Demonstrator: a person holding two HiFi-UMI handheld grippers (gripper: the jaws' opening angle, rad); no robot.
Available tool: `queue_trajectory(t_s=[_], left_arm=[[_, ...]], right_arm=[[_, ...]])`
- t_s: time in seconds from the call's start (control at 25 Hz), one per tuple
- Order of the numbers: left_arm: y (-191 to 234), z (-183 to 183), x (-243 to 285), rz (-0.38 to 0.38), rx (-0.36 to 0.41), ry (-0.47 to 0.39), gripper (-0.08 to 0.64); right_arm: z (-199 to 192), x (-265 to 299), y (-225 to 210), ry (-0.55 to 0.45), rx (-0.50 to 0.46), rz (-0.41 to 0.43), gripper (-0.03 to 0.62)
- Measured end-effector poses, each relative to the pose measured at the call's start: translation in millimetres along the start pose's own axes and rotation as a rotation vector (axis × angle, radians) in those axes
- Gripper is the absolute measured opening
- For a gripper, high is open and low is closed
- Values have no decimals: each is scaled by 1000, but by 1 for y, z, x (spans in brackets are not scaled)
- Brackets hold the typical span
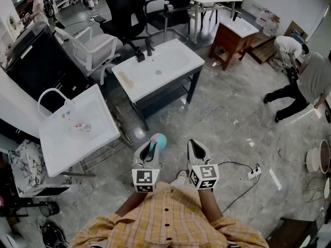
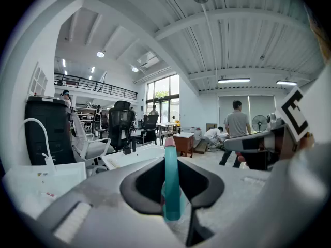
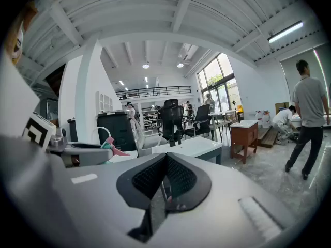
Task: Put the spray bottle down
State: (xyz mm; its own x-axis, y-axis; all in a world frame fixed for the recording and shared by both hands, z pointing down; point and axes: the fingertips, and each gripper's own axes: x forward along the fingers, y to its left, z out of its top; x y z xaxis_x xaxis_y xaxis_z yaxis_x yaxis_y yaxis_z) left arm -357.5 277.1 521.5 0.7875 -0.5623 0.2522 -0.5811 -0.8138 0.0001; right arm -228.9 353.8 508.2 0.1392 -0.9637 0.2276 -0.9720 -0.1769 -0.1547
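My left gripper [image 1: 150, 148] is shut on a teal spray bottle [image 1: 159, 140] with a pink trigger, held in the air in front of the person's body. In the left gripper view the bottle [image 2: 170, 182] stands upright between the two dark pads [image 2: 142, 187], its pink tip above the left gripper [image 2: 172, 192]. My right gripper [image 1: 194, 146] hangs beside it, to the right, shut with nothing in it. The right gripper [image 3: 164, 182] shows its pads closed together in its own view, where the bottle's pink trigger [image 3: 117, 151] pokes out past the left gripper.
A white sink basin [image 1: 57, 143] with a curved tap stands at the near left. A second basin [image 1: 170, 61] on a dark frame is straight ahead. Office chairs [image 1: 98, 48] and a wooden vanity [image 1: 227, 40] lie beyond. A person [image 1: 305, 81] crouches at the right. A power strip [image 1: 253, 173] lies on the floor.
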Motion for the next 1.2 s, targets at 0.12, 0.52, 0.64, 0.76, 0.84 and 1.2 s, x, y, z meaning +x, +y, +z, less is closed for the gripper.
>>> queue_trajectory(t_s=[0.12, 0.52, 0.64, 0.76, 0.84, 1.2], left_arm=[[-5, 0, 4, 4, -1, -5, 71], [-29, 7, 33, 19, -1, 1, 71], [-38, 9, 46, 31, 12, -1, 71], [-47, 12, 59, 45, 15, -6, 71], [-55, 15, 65, 57, 11, -10, 71], [-82, 7, 81, 73, 6, 12, 71]], right_arm=[[0, 0, -4, -1, -5, 11, 0], [12, 6, -36, -26, 2, 62, 2], [14, 10, -53, -29, 7, 73, 2], [16, 13, -65, -34, 1, 95, 2], [15, 12, -73, -33, -3, 110, 2], [13, 11, -102, -31, 11, 133, 2]])
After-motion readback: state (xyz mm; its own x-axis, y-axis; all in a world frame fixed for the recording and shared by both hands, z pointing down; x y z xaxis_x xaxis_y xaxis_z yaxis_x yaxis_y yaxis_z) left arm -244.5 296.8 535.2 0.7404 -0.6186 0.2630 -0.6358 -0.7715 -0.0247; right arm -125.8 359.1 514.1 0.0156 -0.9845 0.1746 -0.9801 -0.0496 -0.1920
